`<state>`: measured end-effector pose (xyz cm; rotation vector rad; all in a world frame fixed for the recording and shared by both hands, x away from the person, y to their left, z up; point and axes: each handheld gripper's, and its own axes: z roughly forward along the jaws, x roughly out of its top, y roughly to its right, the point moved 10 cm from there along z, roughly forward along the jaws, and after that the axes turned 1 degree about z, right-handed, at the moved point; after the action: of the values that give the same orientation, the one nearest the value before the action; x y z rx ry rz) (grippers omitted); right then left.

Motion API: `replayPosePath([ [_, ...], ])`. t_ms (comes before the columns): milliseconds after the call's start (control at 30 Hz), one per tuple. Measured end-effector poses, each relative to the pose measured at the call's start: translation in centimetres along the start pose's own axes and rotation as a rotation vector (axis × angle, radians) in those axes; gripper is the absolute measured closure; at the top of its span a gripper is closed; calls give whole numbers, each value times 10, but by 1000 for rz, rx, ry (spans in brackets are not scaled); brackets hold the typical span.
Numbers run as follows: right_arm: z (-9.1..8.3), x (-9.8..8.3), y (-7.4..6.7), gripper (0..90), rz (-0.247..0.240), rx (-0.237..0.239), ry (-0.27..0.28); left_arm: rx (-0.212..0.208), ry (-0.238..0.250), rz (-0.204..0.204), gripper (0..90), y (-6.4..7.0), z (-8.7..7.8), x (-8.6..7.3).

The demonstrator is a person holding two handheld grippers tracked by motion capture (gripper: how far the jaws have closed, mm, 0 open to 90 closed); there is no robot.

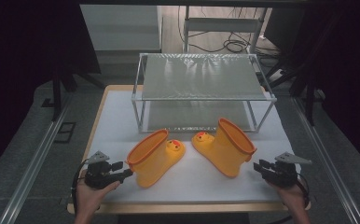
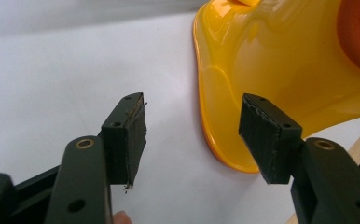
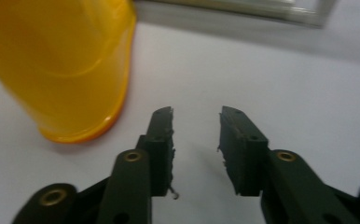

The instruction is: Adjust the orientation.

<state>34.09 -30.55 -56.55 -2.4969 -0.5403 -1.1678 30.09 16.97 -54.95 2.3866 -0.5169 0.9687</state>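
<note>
A white table (image 1: 192, 186) with a pale wooden edge stands in a dim room, grey floor around it and cables trailing behind. At its far side sits a metal-framed rack (image 1: 201, 88) with two mesh shelves. Two yellow boots lie in front, toes facing: the left boot (image 1: 152, 156) and the right boot (image 1: 225, 145). The left gripper (image 1: 122, 173) is wide open just beside the left boot's heel, holding nothing. The right gripper (image 1: 259, 167) is partly open, empty, near the right boot.

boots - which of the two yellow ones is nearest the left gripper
The left boot, the one leaning toward the left gripper. Its heel sits just off those open jaws; the right boot stands nearer the right gripper.
</note>
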Motion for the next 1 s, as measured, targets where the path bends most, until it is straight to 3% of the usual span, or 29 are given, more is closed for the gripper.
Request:
replayPosePath([
  [133,13,0,-19,767,-57,56,-38,-6,-6,3,418,1,2,0],
  [367,22,4,-30,892,-106,69,-54,-7,-17,4,418,3,6,-1],
  [767,24,1,-46,896,-196,128,-63,-8,-34,2,419,4,11,-6],
  [833,22,-1,-51,896,-215,146,-69,-7,-33,0,419,4,10,-7],
  [900,19,-5,-64,896,-269,176,-80,-7,-33,-5,420,3,11,-7],
  [1000,19,-6,-72,896,-293,193,-87,-8,-33,-6,420,3,11,-8],
])
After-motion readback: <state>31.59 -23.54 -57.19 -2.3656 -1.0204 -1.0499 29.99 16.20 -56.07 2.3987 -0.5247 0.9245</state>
